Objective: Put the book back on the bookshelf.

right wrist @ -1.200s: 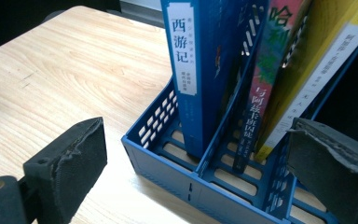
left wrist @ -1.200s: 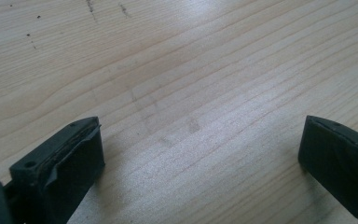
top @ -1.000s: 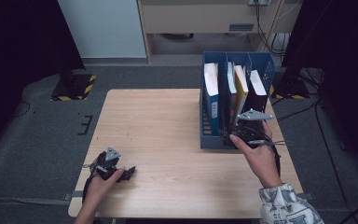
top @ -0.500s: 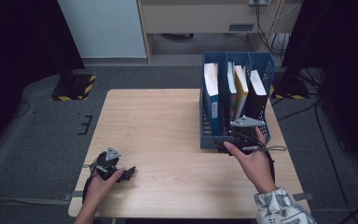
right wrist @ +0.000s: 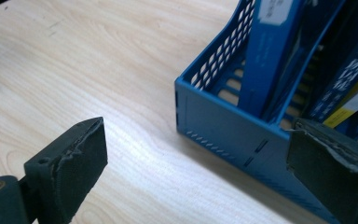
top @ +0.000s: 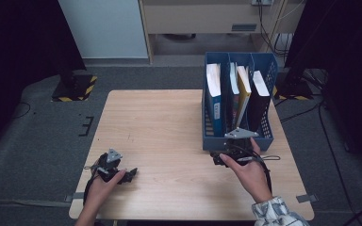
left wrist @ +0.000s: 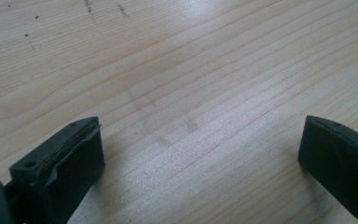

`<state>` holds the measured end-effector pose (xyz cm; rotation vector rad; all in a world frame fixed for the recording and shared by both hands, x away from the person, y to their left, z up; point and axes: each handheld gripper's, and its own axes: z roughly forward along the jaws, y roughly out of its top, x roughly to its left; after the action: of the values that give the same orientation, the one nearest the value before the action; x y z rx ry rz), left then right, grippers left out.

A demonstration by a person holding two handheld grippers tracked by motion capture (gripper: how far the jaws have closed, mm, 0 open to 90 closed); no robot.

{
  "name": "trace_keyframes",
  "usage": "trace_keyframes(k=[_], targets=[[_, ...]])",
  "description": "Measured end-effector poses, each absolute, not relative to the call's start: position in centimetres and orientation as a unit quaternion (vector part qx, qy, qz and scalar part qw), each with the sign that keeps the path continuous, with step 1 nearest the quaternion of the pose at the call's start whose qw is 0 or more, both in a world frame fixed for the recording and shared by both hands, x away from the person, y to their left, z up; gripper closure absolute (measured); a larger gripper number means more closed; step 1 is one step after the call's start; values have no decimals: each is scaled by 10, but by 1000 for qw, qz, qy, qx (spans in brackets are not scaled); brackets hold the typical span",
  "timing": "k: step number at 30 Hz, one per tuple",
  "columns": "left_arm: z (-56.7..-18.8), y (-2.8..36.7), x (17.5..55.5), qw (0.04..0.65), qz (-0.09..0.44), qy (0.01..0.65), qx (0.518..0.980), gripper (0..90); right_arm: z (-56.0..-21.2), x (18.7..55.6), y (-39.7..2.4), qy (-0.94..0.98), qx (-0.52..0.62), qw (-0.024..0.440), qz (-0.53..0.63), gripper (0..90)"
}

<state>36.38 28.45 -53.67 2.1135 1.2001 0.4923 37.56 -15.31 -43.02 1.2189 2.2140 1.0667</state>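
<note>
Low, right gripper (top: pixel 231 157) rests by file rack (top: pixel 238 141), fingers seemingly spread.

The right tongs (right wrist: pixel 205 172) stand wide apart with nothing between their two black jaws, over the pale wooden table (right wrist: pixel 98 74). Just ahead, the near corner of a blue perforated plastic file rack (right wrist: pixel 223 121) rests on the wood. A blue-spined book (right wrist: pixel 270 51) stands upright in one compartment, with further books (right wrist: pixel 354 79) in the compartment beside it.

Books (top: pixel 238 94) in rack (top: pixel 207 136), table's (top: pixel 169 122) right
</note>
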Motion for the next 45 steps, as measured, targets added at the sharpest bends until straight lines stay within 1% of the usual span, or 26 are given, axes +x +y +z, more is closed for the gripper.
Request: trace_keyframes(k=[16, 23, 30, 37, 40, 45], targets=[[-537, 284, 364, 326, 188, 458, 806, 0, -468, 362, -148, 809, 433, 172, 359, 52], [-537, 284, 364, 325, 188, 458, 806, 0, -485, 361, -137, 821, 427, 160, 344, 51], [-537, 284, 364, 325, 188, 458, 806, 0, -495, 367, -120, 829, 415, 148, 344, 48], [-537, 284, 364, 325, 188, 458, 806, 0, -506, 376, -109, 830, 419, 152, 335, 52], [-537, 284, 364, 325, 188, 458, 806, 0, -510, 379, -108, 832, 421, 160, 324, 68], [-537, 284, 364, 325, 188, 458, 806, 0, -516, 382, -106, 833, 429, 156, 312, 68]])
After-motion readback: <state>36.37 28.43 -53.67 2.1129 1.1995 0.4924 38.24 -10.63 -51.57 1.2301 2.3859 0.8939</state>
